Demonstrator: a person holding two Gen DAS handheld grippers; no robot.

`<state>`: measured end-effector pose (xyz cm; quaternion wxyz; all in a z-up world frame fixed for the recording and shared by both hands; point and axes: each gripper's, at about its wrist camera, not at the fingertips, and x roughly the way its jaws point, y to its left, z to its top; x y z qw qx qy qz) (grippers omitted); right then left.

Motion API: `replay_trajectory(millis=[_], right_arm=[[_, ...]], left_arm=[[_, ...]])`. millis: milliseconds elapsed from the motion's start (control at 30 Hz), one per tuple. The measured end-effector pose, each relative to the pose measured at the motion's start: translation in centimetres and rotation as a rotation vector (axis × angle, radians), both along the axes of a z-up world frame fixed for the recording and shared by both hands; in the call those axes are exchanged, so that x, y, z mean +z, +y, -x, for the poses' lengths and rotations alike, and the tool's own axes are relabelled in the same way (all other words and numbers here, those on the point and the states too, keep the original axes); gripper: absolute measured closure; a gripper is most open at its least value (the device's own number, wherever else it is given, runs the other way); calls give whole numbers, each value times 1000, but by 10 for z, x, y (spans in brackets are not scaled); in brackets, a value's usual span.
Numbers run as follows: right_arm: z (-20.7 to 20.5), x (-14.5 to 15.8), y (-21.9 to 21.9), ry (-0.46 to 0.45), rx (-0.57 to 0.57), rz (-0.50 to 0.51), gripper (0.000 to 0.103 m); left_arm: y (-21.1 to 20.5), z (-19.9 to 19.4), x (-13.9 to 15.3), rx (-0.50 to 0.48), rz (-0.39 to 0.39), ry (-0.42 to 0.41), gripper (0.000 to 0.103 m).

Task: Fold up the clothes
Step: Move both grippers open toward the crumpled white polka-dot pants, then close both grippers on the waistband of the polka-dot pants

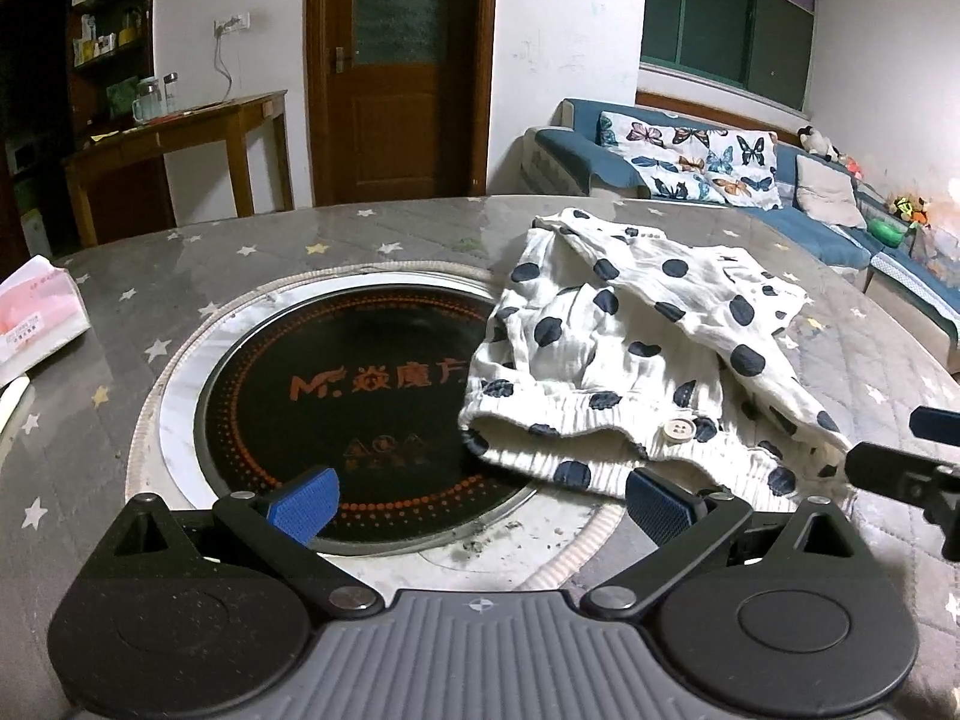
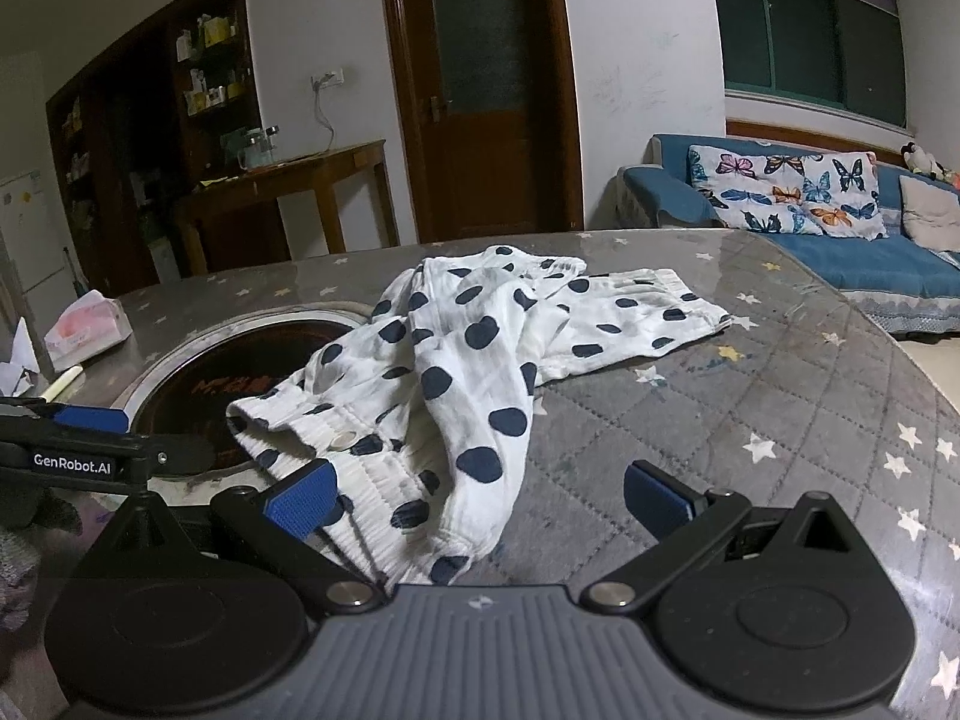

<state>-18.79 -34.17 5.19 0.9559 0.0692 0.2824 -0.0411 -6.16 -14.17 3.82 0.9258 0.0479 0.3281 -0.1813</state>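
Note:
White trousers with navy dots (image 1: 636,348) (image 2: 456,372) lie crumpled on the round table, their buttoned waistband toward me and partly over the black hob. My left gripper (image 1: 480,501) is open, low over the hob's near rim, its right pad just in front of the waistband. Over the near edge of the trousers, my right gripper (image 2: 477,501) is open, its left pad above the waistband. Nothing is held in either one. The right gripper's fingers (image 1: 930,426) show at the right edge of the left wrist view, and the left gripper's fingers (image 2: 90,420) at the left of the right wrist view.
The table (image 1: 180,276) has a grey quilted star cover under glass, with a round black induction hob (image 1: 336,384) set in its middle. A tissue pack (image 1: 36,318) lies at the far left. Behind are a wooden side table (image 1: 180,138), a door and a blue sofa (image 1: 828,222).

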Motion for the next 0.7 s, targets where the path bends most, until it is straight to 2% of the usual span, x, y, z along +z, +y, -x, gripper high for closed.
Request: replay_trajectory(millis=[267,467,700], right_arm=[[3,-2,13,15,-15,35,0],[4,-2,15,17,-52,-10,0],[-1,-5,13,39,-68,-10,0]], left_arm=[[0,7,2,17,-1,-10,0],[1,7,2,25,0,-7,0],[1,4,0,29,-5,2,0]])
